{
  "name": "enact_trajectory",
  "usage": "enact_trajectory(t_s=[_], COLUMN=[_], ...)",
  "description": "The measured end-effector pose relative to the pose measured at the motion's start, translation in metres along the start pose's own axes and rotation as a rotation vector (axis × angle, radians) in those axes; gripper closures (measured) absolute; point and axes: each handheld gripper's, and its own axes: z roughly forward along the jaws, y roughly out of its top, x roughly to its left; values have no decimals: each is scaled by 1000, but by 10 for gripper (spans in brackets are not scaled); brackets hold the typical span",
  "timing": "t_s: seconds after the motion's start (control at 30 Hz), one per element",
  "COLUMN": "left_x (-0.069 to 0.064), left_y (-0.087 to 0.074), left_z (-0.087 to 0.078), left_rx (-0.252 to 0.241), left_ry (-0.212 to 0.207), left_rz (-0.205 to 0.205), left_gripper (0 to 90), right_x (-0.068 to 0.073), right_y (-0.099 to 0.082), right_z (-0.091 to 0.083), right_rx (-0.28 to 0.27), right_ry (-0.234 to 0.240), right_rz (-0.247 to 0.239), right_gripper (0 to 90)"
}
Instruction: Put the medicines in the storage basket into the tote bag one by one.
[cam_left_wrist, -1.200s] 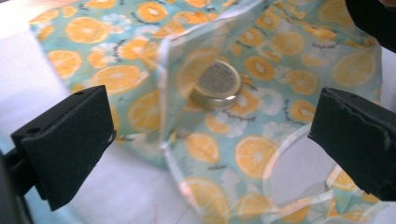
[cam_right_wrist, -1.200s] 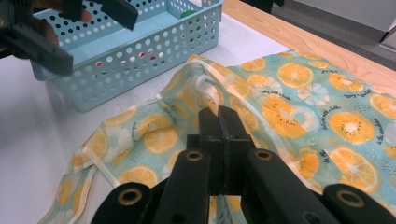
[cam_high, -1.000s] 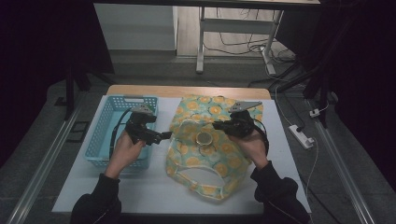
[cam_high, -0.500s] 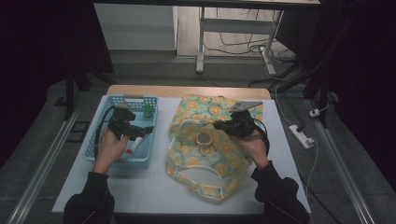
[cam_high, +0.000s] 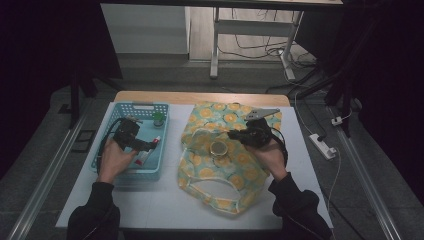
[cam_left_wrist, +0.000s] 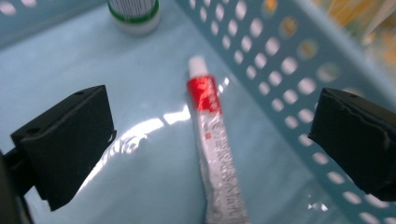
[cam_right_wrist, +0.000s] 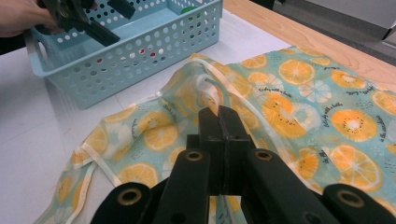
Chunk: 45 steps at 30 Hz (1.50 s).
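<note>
A red and silver tube (cam_left_wrist: 212, 140) lies flat on the floor of the light blue basket (cam_high: 112, 120). My left gripper (cam_left_wrist: 215, 121) hangs low over it, open, one jaw on either side of the tube without touching it. In the high view the left gripper (cam_high: 149, 146) sits inside the basket beside the tube (cam_high: 144, 156). A fabric bag with an orange-slice print (cam_high: 227, 170) lies mid-table, with a round gold-lidded jar (cam_high: 218, 147) in its mouth. My right gripper (cam_right_wrist: 218, 122) is shut on the bag's raised rim (cam_right_wrist: 205, 84).
A small white bottle with a green band (cam_left_wrist: 134, 11) stands at the basket's far end (cam_high: 158, 119). The perforated basket wall (cam_left_wrist: 289, 79) runs close by my left gripper's right jaw. A power strip (cam_high: 321, 145) lies off the table's right side.
My left gripper has swung left from beside the bag into the basket and sunk over the tube. The right gripper and the bag have stayed put.
</note>
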Motion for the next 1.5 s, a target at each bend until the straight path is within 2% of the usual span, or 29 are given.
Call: enact_trajectory(t_s=[0.2, 0.33, 0.5, 0.6, 0.73, 0.93, 1.1, 1.33, 1.5], left_x=[-1, 0, -2, -3, -4, -6, -7, -9, -9], left_y=[-1, -2, -2, -1, -1, -1, -1, 0, 0], left_z=[11, 17, 24, 28, 28, 26, 25, 24, 24], left_rx=[85, 134, 215, 248, 253, 248, 238, 238, 238], left_ry=[16, 14, 42, 60, 66, 50, 41, 29, 35], left_rz=[12, -5, 0, 1, -3, 9, 10, 15, 18], left_gripper=[1, 0, 1, 17, 93, 373, 524, 672, 705], right_x=[0, 0, 1, 1, 1, 1, 0, 0, 0], right_y=[0, -1, -1, -1, -1, -1, -1, -1, -1], right_z=[0, 1, 1, 1, 1, 1, 0, 0, -1], right_rx=[4, 6, 7, 8, 7, 6, 5, 6, 3], right_ry=[1, 3, 3, 3, 4, 3, 1, 2, 2], right_rz=[1, -1, -1, -1, -1, -1, -1, 0, -2], right_gripper=[900, 900, 900, 900, 900, 900, 900, 900, 900])
